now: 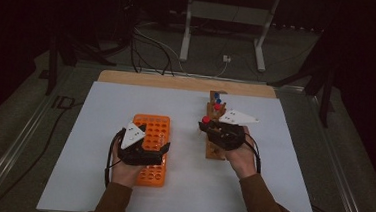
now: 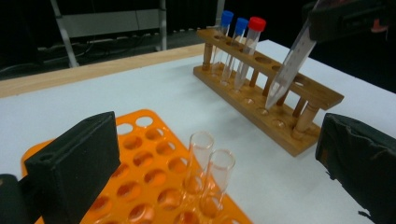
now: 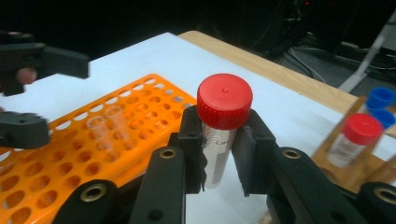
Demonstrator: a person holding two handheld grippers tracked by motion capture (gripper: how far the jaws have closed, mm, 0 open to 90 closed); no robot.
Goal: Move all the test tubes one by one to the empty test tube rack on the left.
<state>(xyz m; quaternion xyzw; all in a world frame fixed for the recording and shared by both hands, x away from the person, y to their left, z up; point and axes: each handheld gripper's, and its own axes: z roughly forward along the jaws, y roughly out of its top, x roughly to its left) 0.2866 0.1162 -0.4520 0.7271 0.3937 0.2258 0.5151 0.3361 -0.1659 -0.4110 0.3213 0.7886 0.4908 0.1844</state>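
Right gripper (image 3: 219,158) is clamped on a red-capped tube (image 3: 220,135), pads squeezing the clear barrel just under the cap, and in the left gripper view that same tube (image 2: 288,70) hangs tilted over the near end of the wooden rack (image 2: 280,121), its pointed tip low beside the top rail and, as far as I can tell, not seated in any hole. So my read: this is the carry step, with the tube either on its way into the wooden rack or just lifted out of it and bound for the orange rack (image 1: 153,148); the pictures alone don't say which. Over on the other side, the left gripper (image 2: 219,163) is released, jaws spread wide and nothing between them, hovering over the orange rack, where two open glass tubes (image 2: 208,172) stand side by side. From the high view, the left gripper (image 1: 140,150) sits on top of the orange rack and the right gripper (image 1: 221,133) over the wooden one, well apart on the white counter (image 1: 95,180). Three more capped tubes, two blue (image 2: 233,23) and one red (image 2: 256,24), stand at the far end of the wooden rack. Next move needs the tube brought upright and its tip centred over a hole before lowering, or it'll catch the rail.
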